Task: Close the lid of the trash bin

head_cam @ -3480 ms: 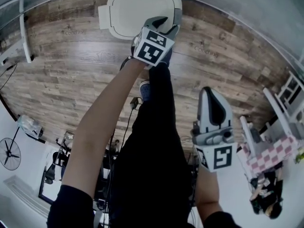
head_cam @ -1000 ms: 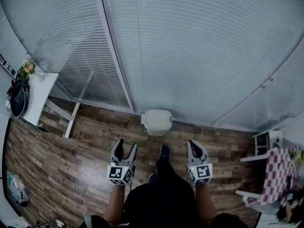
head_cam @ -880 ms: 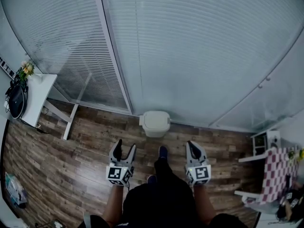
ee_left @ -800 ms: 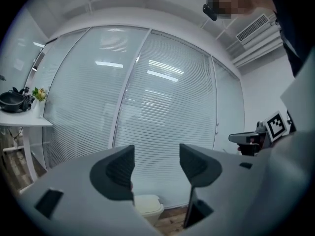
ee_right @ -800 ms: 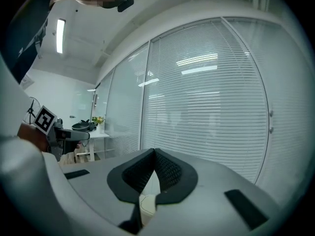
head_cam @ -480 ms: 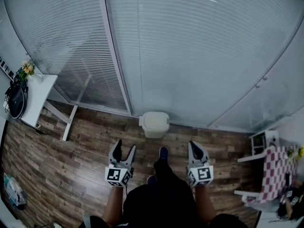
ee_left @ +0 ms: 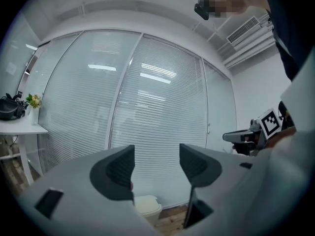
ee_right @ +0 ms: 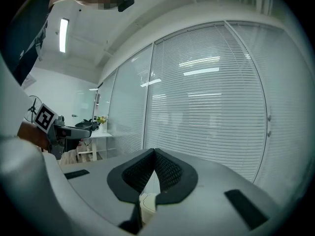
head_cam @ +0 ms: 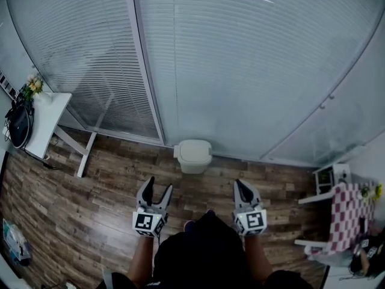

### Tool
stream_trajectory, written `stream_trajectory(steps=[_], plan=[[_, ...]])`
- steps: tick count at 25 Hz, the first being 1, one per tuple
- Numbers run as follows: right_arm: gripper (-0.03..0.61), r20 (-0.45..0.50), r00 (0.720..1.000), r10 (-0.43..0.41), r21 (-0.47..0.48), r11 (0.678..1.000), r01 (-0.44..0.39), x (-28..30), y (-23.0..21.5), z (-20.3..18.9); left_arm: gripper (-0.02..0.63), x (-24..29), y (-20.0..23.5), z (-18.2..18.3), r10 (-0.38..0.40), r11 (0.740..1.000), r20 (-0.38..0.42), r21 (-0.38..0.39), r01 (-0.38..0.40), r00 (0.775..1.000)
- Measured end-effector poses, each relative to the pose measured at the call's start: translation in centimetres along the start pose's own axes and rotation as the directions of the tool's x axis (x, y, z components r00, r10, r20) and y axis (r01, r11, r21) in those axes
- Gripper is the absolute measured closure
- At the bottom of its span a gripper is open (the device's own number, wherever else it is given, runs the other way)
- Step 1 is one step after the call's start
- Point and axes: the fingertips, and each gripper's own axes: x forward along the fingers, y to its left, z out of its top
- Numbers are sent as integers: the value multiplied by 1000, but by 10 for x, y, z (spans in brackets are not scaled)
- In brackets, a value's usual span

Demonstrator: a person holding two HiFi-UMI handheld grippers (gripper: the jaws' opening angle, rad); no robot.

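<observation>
A: What is counted here?
B: One trash bin (head_cam: 193,156) is counted, and one white table (head_cam: 48,118).
A: And grippers?
B: Two are seen, a left gripper (head_cam: 157,188) and a right gripper (head_cam: 242,186). One checked cloth (head_cam: 345,213) is noted too.

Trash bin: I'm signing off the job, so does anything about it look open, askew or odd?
Nothing stands out. The trash bin stands upright by the glass wall, its lid down. The left tool, open, and right tool, shut, hold nothing.

ahead: wood floor (head_cam: 108,185) open up to trash bin (head_cam: 193,156) | behind bin: glass wall (head_cam: 240,71) blocks | far left: tabletop (head_cam: 45,122) | far right: checkered cloth (head_cam: 346,212)
</observation>
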Motion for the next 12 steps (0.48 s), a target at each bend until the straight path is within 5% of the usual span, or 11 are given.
stream_trajectory(steps=[12], plan=[[575,13,1000,-15,23,1000,15,-20,0,-9,370,-17,-12,-1,-1,1000,11,-5,1,1000]])
